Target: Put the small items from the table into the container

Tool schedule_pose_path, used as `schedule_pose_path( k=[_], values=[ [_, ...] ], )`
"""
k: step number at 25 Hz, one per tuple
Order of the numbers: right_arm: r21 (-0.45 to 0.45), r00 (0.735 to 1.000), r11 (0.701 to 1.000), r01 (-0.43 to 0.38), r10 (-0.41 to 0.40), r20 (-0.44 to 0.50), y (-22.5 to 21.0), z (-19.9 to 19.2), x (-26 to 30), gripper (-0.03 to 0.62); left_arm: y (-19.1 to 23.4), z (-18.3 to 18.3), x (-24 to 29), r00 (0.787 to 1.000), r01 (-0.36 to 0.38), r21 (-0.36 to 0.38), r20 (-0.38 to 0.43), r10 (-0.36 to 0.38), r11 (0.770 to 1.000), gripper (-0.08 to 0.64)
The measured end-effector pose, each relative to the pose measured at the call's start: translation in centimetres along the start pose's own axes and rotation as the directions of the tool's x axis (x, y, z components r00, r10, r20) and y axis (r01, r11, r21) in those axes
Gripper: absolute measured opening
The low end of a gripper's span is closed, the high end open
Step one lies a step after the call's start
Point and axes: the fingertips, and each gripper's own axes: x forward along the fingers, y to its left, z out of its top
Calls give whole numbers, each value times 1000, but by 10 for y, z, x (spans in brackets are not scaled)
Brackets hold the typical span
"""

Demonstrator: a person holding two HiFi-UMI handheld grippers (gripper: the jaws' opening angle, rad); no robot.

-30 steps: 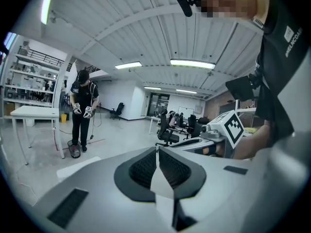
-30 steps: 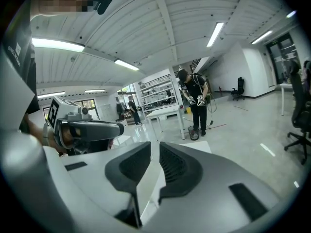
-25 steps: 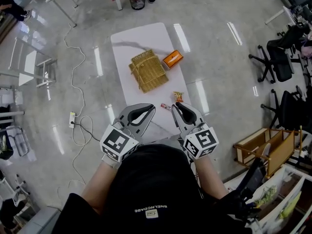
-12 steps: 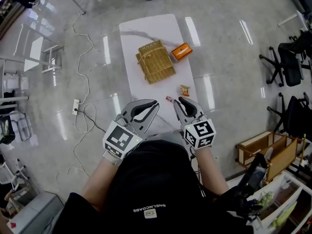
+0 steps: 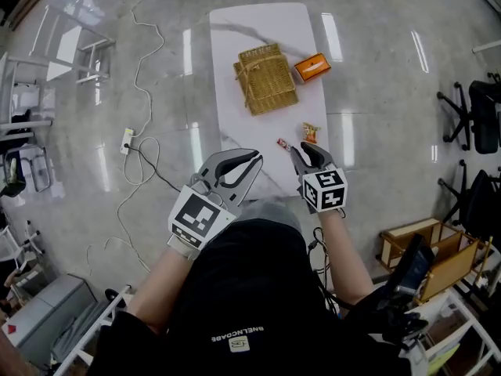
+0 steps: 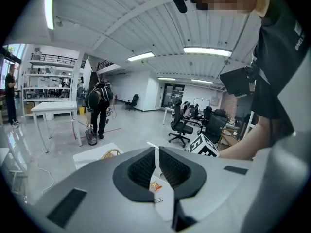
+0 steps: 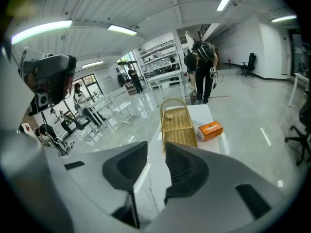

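**Two small items lie on the table, both grippers are empty**

In the head view, a long white table (image 5: pixel 258 26) stands in front of the person. On its far half lies a wicker basket (image 5: pixel 266 78), and an orange box (image 5: pixel 312 67) is just beside it on the right. On the near half, outside the basket, lie a snack packet (image 5: pixel 311 132) and a small wrapped piece (image 5: pixel 282 143), close to each other. The right gripper (image 5: pixel 300 152) points at them, with its tips just beside the small wrapped piece. The left gripper (image 5: pixel 254 158) hangs over the near left edge of the table.

In the left gripper view, the left gripper (image 6: pixel 156 152) has its tips together, with only a thin slit between them, and it holds nothing. Through the hollow below the tips I see the snack packet (image 6: pixel 155 186) and the small wrapped piece (image 6: pixel 158 200) on the table. A person (image 6: pixel 99 108) stands far behind.

In the right gripper view, the jaws of the right gripper (image 7: pixel 156 149) stand apart and are opening, and no thing is between them. Beyond them are the bare table (image 7: pixel 203 112), the wicker basket (image 7: pixel 179 125) with its handle upright, and the orange box (image 7: pixel 210 130).
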Motion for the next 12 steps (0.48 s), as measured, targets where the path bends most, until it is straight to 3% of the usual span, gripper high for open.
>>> schedule_pose_path(
  k=[6,12],
  values=[
    [-31,989,999,-26,21,-145,-22,-57,39,133,0,-19,8,998,-50,-37,-28,49,998,8],
    [-80,953,995,-52,26,-302,-32,-121,78,169,2,-37,6,994,-99,-75,-55,95,992,8]
  ],
)
